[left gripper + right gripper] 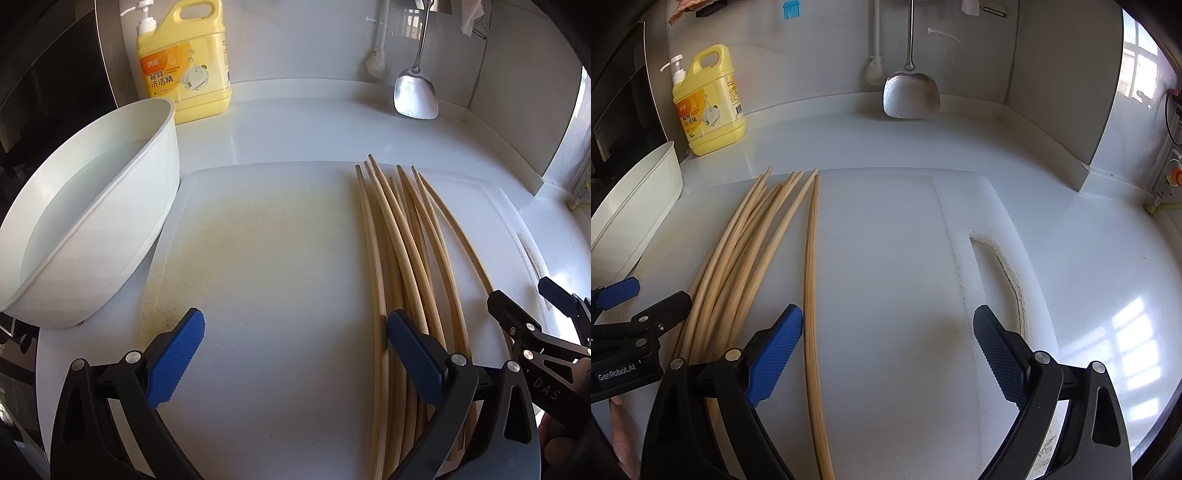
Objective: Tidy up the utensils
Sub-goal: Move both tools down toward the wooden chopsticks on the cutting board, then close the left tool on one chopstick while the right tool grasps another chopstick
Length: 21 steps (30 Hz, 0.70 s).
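Several wooden chopsticks (406, 240) lie side by side on a white cutting board (266, 258), tips pointing away. My left gripper (295, 347) is open over the board's near edge, its right finger (413, 362) above the leftmost sticks. In the right wrist view the same chopsticks (746, 251) lie left of centre, with a pair (812, 280) set slightly apart to their right. My right gripper (888, 354) is open over the bare board (905, 258), its left finger (775, 354) just left of that pair. Nothing is held.
A white basin (92, 206) with water stands left of the board. A yellow detergent bottle (184, 62) is at the back left, and a metal spatula (415, 92) hangs on the back wall. The board's handle slot (1001, 266) is on its right side.
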Tool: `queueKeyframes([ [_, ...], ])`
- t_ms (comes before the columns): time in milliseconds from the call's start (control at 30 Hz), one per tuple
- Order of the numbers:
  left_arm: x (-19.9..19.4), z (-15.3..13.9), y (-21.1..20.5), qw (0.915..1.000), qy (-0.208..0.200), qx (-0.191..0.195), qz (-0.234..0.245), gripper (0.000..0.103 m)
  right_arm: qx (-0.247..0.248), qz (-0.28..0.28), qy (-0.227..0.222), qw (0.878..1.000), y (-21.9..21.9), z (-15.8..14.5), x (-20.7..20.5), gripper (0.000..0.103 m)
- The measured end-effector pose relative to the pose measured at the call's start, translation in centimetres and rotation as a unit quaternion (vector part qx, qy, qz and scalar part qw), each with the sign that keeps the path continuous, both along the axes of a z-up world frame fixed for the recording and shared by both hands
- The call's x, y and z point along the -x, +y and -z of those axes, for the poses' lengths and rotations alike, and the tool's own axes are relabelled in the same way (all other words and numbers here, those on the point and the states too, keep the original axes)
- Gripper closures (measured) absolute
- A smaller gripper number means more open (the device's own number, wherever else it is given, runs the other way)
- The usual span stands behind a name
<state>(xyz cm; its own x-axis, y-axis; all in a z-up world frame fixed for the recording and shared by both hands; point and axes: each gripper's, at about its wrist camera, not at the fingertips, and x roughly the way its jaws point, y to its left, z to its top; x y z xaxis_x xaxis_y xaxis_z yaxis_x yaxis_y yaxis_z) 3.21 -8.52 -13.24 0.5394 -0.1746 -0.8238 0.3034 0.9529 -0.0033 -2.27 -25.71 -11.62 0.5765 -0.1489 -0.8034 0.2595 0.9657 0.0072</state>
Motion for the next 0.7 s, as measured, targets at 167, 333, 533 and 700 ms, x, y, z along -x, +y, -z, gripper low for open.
queueKeyframes([
  [167,-0.8,0.3,0.1,0.9999,0.006,0.003,-0.011,0.005,0.003,-0.007,0.000,1.000,0.1,0.0,-0.4,0.013],
  [333,-1.1,0.3,0.0,0.9998,0.006,0.004,-0.018,0.007,0.007,-0.022,-0.008,1.000,0.7,-0.1,-1.1,0.029],
  [533,0.2,-0.2,-0.5,0.9999,-0.009,0.006,0.006,0.035,0.009,-0.041,-0.013,0.999,1.4,-0.2,-1.1,0.044],
  [700,0.7,-0.5,-1.1,0.9996,-0.013,0.009,0.021,0.061,0.010,-0.065,-0.013,0.998,2.1,-0.3,-0.8,0.057],
])
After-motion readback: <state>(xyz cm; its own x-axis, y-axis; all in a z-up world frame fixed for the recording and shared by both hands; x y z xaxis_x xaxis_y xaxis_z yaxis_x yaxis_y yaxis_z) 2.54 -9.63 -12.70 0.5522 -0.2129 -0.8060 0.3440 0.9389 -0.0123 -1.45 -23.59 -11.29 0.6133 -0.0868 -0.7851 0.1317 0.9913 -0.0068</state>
